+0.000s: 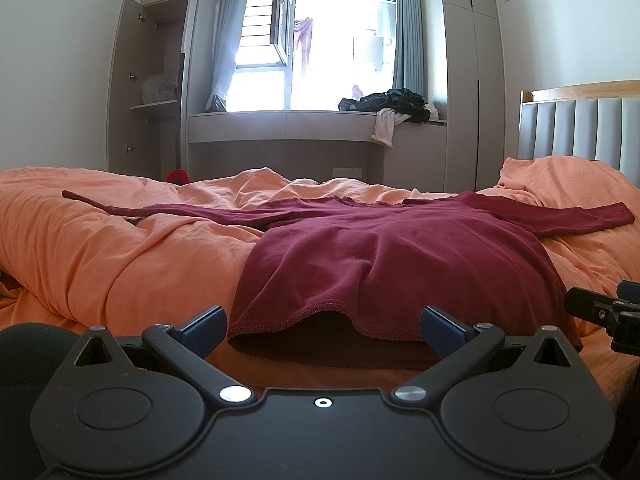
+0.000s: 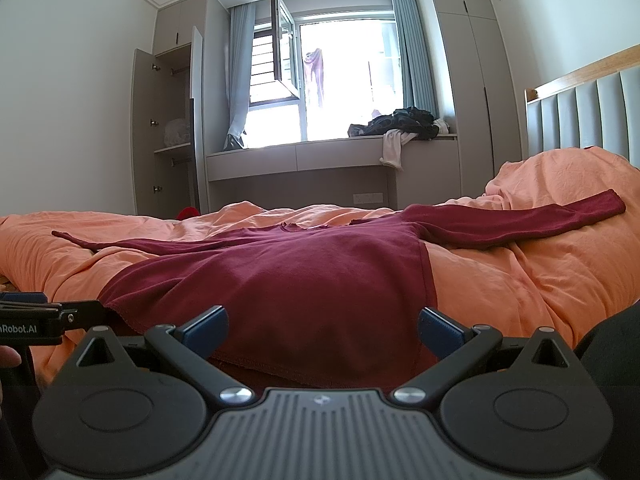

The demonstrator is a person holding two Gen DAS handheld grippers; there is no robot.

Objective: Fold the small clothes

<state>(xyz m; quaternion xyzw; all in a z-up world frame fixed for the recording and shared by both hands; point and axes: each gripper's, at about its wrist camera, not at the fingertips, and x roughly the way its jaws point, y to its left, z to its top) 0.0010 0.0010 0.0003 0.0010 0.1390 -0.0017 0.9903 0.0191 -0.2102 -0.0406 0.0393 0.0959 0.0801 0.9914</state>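
On the bed [image 1: 100,248], the shirt [image 1: 380,252] lies flat, sleeves spread, unfolded; left gripper [image 1: 324,322] and right gripper [image 2: 323,322] hover released near its hem.

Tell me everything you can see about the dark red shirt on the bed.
The dark red shirt is a long-sleeved top of soft knit-looking fabric with a stitched hem and a small frilled neckline. It lies spread flat on the rumpled orange bedding, hem toward the cameras, both sleeves stretched out sideways, unfolded. Only the bedding touches it; the left gripper and right gripper are open near the hem.
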